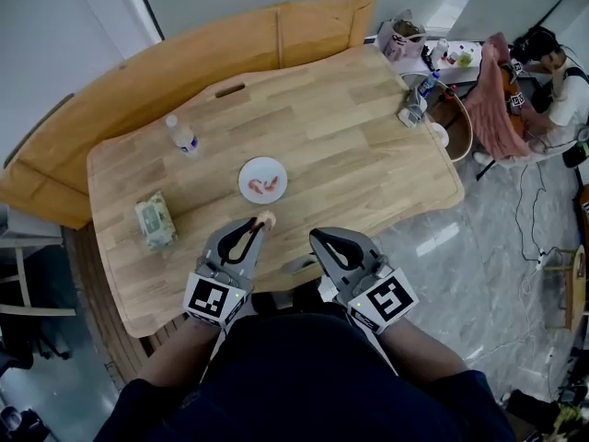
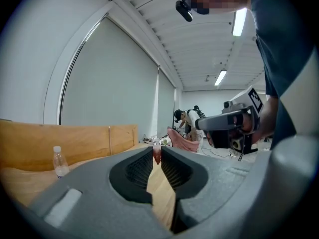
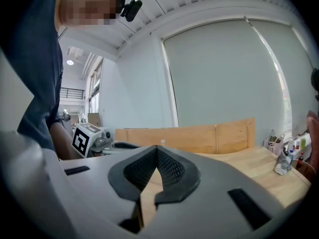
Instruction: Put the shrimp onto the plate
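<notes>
My left gripper [image 1: 259,226] is pinched shut on a shrimp [image 1: 266,218], right at the tips. The plate [image 1: 246,174] is near, at 12 o'clock from those tips, on the table [image 1: 368,145]. Other shrimp [image 1: 265,186] lie on it. My right gripper [image 1: 317,238] waits at 3 o'clock, jaws together with nothing in them. My left one is nearer the plate, so I think it should go straight ahead.

Plate [image 1: 262,180] on table [image 1: 359,145], bottle [image 1: 183,136] behind-left, packet [image 1: 155,221] left
</notes>
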Demonstrator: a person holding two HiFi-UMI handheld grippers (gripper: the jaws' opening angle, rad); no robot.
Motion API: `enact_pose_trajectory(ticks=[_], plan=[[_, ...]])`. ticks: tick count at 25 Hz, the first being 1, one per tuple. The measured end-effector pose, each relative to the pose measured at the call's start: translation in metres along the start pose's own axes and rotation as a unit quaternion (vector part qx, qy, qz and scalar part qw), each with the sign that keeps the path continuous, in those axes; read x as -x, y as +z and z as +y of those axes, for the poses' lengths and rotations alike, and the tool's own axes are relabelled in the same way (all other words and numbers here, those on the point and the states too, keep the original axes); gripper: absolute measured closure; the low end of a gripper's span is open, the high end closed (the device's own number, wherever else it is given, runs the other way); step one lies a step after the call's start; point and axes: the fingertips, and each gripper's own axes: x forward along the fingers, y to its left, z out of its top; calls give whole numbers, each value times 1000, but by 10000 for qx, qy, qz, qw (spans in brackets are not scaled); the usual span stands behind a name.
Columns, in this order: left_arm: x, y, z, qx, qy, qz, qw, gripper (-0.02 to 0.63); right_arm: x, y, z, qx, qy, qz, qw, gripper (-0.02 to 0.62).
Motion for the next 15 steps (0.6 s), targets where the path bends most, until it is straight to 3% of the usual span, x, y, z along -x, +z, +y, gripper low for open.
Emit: enact_pose_trajectory(ticks=[4, 15], plan=[[-22, -12, 24, -63, 173, 112, 9998, 552, -14, 5, -18, 59, 129, -46, 9999, 586], [-95, -94, 91, -107, 380, 902, 9951, 552, -32, -13, -55, -49, 170, 242, 9996, 586]])
